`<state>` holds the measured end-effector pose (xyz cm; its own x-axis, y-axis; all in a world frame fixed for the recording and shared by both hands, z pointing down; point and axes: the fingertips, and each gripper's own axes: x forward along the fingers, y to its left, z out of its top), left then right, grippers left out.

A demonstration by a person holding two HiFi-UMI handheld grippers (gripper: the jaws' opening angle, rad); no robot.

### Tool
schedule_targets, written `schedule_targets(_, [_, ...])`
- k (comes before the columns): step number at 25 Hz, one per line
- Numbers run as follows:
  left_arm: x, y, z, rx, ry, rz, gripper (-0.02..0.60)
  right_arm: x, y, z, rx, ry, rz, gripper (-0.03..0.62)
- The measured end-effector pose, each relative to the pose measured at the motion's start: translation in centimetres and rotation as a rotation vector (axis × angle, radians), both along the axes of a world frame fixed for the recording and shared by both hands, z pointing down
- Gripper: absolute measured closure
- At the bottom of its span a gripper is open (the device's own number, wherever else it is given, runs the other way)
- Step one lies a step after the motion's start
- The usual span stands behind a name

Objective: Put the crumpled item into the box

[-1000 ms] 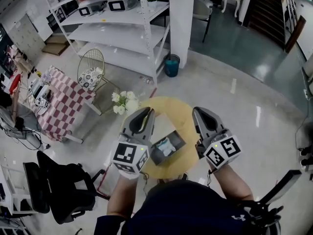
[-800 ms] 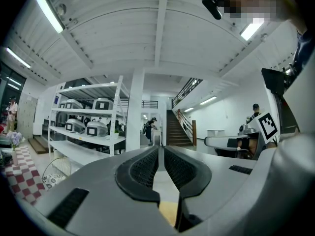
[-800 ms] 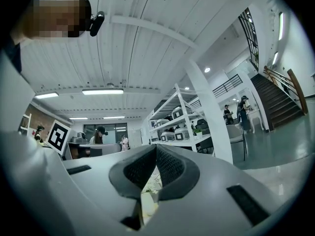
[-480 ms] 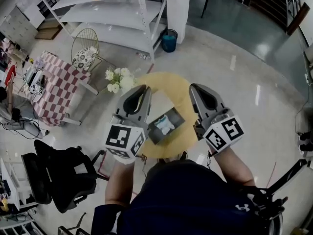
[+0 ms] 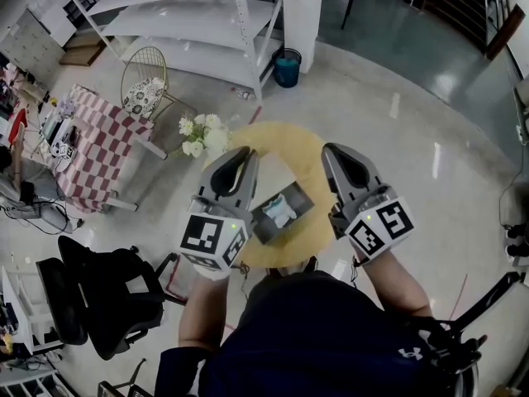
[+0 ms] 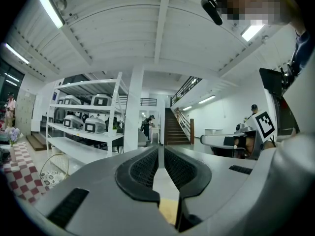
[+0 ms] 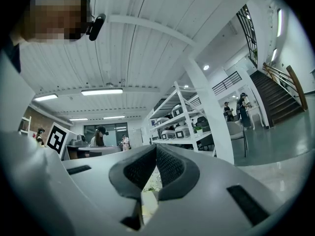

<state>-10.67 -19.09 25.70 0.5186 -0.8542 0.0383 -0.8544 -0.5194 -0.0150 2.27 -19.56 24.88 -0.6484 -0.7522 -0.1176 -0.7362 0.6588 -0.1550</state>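
Note:
A crumpled white and pale blue item (image 5: 278,209) lies inside the dark open box (image 5: 293,198) on the round yellow table (image 5: 310,160). In the head view my left gripper (image 5: 237,155) is held above the box's left side and my right gripper (image 5: 340,153) above its right side. Neither touches the box or the item. The left gripper view shows my left gripper (image 6: 160,150) shut, its ribbed pads meeting with nothing between them. My right gripper (image 7: 155,149) is also shut and empty in the right gripper view. Both gripper views look out level across the room, so the box is hidden in them.
White flowers (image 5: 202,135) stand at the table's left edge. A checkered table (image 5: 99,151), a gold wire chair (image 5: 145,85) and a white shelf rack (image 5: 190,23) are to the left and behind. A black office chair (image 5: 107,304) is near left, a blue bin (image 5: 287,67) beyond.
The head view has shifted a little since a second ago, so the table sits slightly higher in the picture. Both grippers keep their places beside the box and stay shut. The item stays in the box.

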Motion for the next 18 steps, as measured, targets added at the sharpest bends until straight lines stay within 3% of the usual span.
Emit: schedule_targets(18, [-0.02,0.77,0.13,0.003,-0.01,0.008,0.531,-0.24,0.85,0.02,0.005,-0.015,-0.005,0.592])
